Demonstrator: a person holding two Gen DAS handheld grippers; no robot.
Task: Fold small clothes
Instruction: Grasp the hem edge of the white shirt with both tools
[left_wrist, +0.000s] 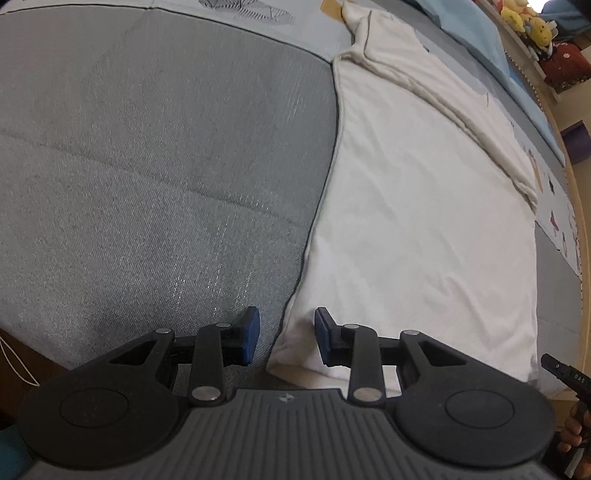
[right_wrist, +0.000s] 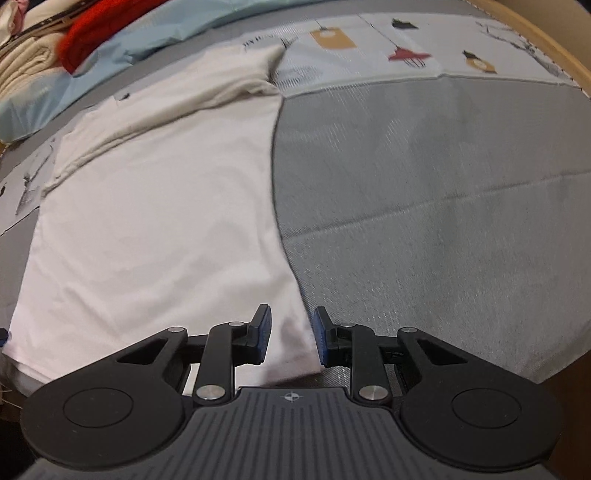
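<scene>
A white T-shirt (left_wrist: 417, 206) lies flat on the grey bed cover (left_wrist: 155, 155), with one long side folded in over its body. My left gripper (left_wrist: 286, 334) is open, its blue pads straddling the shirt's near left hem corner. In the right wrist view the same shirt (right_wrist: 159, 206) fills the left half. My right gripper (right_wrist: 291, 334) is open, its pads on either side of the shirt's near right hem corner. Neither gripper holds cloth.
The grey cover (right_wrist: 424, 206) has a printed white band (right_wrist: 369, 48) at the far side. A light blue blanket (right_wrist: 122, 40), a red cloth (right_wrist: 96, 26) and soft toys (left_wrist: 524, 18) lie beyond. A wooden bed rim (right_wrist: 546, 48) runs along the edge.
</scene>
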